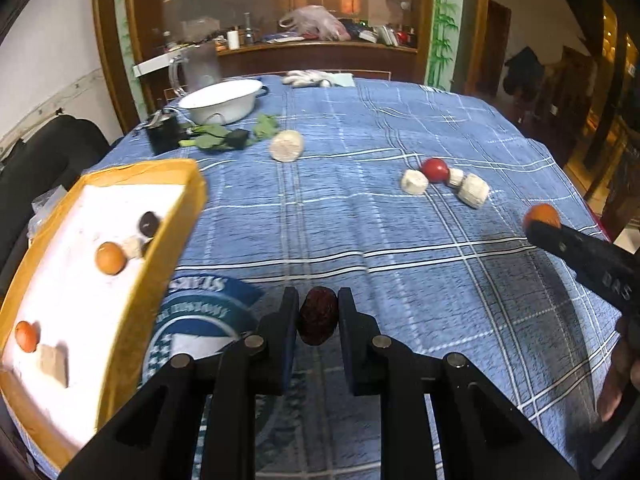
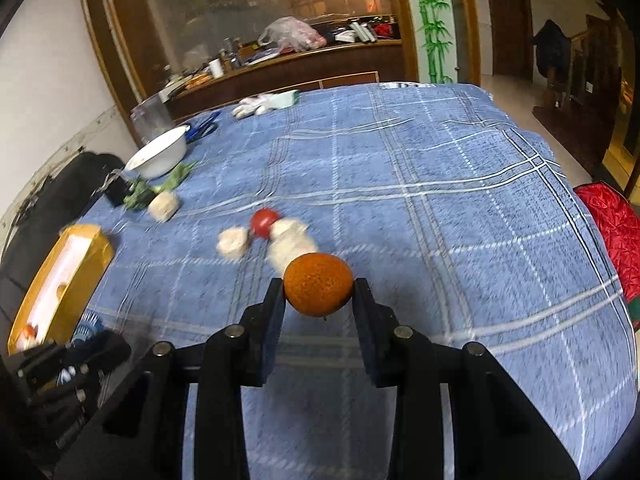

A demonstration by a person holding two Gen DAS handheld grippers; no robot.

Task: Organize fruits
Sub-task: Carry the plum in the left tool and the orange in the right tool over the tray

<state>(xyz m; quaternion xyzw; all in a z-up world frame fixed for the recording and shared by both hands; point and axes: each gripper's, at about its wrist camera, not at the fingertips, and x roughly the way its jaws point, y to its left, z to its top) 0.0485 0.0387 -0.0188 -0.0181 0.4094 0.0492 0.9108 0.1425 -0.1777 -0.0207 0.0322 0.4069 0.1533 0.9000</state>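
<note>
L gripper (image 1: 319,320) clamped on dark red date (image 1: 319,321); yellow box (image 1: 176,216) at its 10 o'clock. R gripper (image 2: 319,292) clamped on orange (image 2: 319,289); tomato (image 2: 264,222) at 11.

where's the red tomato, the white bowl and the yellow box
red tomato (image 1: 435,169), left wrist view, middle of its skin
white bowl (image 1: 224,110), left wrist view, its outer wall
yellow box (image 1: 176,236), left wrist view, its right-hand wall

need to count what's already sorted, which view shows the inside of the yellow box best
The left wrist view: the yellow box is close, its contents visible. The right wrist view shows it small, blurred, edge-on at far left.
</note>
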